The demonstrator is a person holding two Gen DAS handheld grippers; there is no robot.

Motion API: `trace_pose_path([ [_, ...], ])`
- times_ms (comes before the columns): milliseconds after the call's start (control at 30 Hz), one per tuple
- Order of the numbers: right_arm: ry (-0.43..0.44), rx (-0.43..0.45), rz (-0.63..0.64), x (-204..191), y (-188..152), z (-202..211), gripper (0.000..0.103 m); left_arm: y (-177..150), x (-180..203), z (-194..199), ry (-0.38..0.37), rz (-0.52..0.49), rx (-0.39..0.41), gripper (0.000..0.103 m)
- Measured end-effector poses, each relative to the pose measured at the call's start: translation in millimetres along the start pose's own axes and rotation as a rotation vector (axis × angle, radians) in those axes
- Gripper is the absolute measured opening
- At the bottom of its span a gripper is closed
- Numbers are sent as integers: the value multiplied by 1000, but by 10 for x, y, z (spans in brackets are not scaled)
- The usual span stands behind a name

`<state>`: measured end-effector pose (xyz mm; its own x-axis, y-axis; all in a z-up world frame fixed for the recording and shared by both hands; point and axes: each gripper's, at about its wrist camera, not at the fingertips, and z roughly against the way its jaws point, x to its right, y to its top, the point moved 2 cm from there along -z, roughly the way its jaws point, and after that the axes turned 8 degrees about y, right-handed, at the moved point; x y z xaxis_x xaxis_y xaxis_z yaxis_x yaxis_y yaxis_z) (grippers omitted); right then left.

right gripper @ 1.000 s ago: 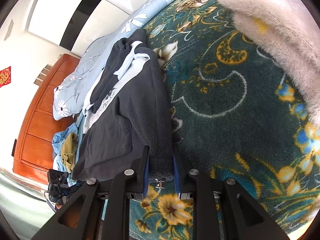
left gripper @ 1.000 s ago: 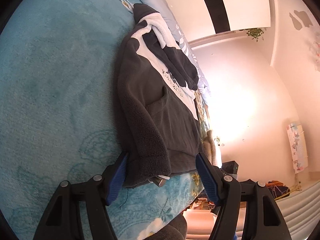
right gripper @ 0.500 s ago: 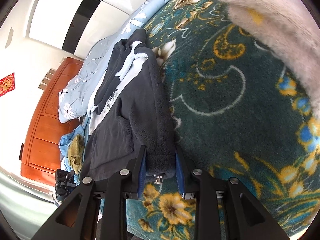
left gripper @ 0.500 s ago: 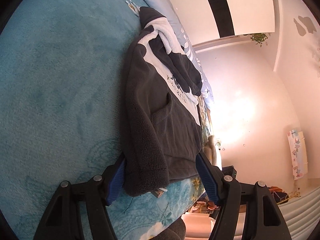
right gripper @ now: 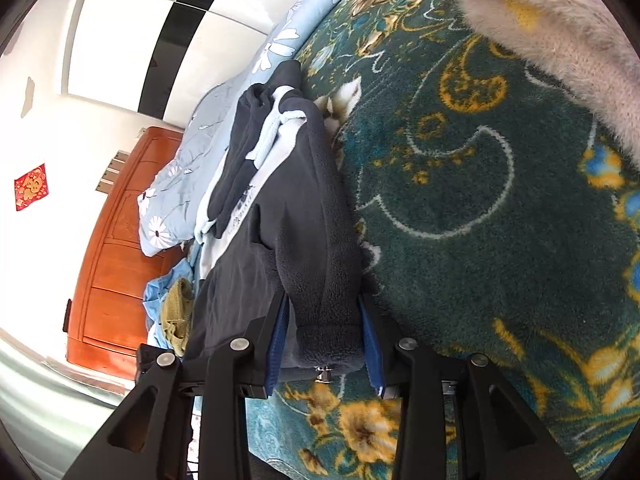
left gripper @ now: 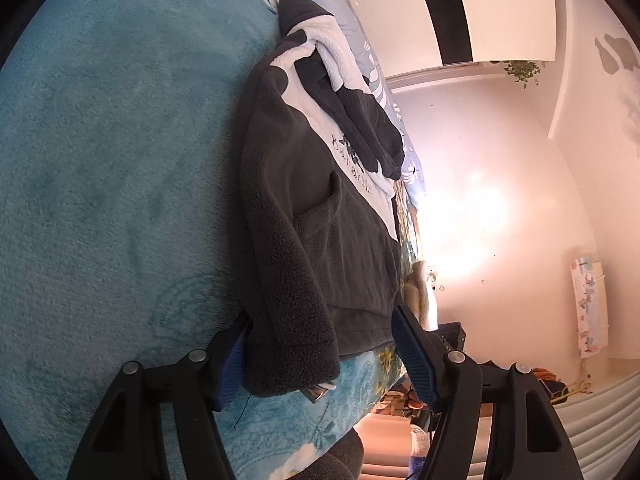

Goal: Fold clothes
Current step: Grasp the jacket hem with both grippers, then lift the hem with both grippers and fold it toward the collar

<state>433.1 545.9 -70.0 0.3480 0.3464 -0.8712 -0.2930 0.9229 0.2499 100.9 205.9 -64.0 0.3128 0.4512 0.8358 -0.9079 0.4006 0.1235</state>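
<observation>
Setting: a dark fleece jacket (left gripper: pixel 304 216) lies lengthwise on a bed covered by a teal flowered blanket (left gripper: pixel 100 160), its white lining showing near the collar.
Jacket: both sleeves are folded in along the body, and the cuffs and hem lie at the near edge of the bed, closest to the two grippers.
Left gripper (left gripper: pixel 320 356): jaws stand wide and are closing slightly. One sleeve cuff sits between them, brushing the left blue pad, while the right pad is clear of the cloth, so nothing is pinched.
Right gripper (right gripper: pixel 326 344): jaws are opening around the other sleeve cuff (right gripper: pixel 330 344), which still fills the gap between the blue pads; whether the pads still press on it cannot be told.
Zipper pull: a small metal piece hangs just under the hem in both views.
Surroundings: a pale blue daisy-print quilt (right gripper: pixel 176 184) lies beyond the jacket, beside a wooden headboard (right gripper: pixel 116 260), and a cream fluffy throw (right gripper: pixel 560 32) lies on the blanket, well apart from the jacket.
</observation>
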Motion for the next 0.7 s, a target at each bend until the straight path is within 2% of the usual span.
trace_pose_path([
  [33,9,3,-7,4,-2,12,37,-3,-10,10,14,1,1,66],
  [67,12,5,-9,5,-5,26,37,-6,-22,22,30,2,3,56],
  [100,11,7,-7,5,-8,40,30,-11,-49,26,54,6,4,41],
  [167,-8,4,5,-11,-9,64,23,-46,-141,61,87,16,10,27],
  [200,-8,1,13,-28,-10,70,21,-67,-185,80,102,19,15,23],
  [267,22,-1,19,-68,-1,82,19,-112,-218,157,81,14,37,22],
  [433,165,35,-17,-191,159,152,18,48,-79,322,-94,42,84,22],
  [567,268,77,-36,-440,486,131,18,419,291,460,-163,-9,118,22],
  [700,328,129,-59,-743,957,3,18,994,624,500,-195,-11,158,22],
])
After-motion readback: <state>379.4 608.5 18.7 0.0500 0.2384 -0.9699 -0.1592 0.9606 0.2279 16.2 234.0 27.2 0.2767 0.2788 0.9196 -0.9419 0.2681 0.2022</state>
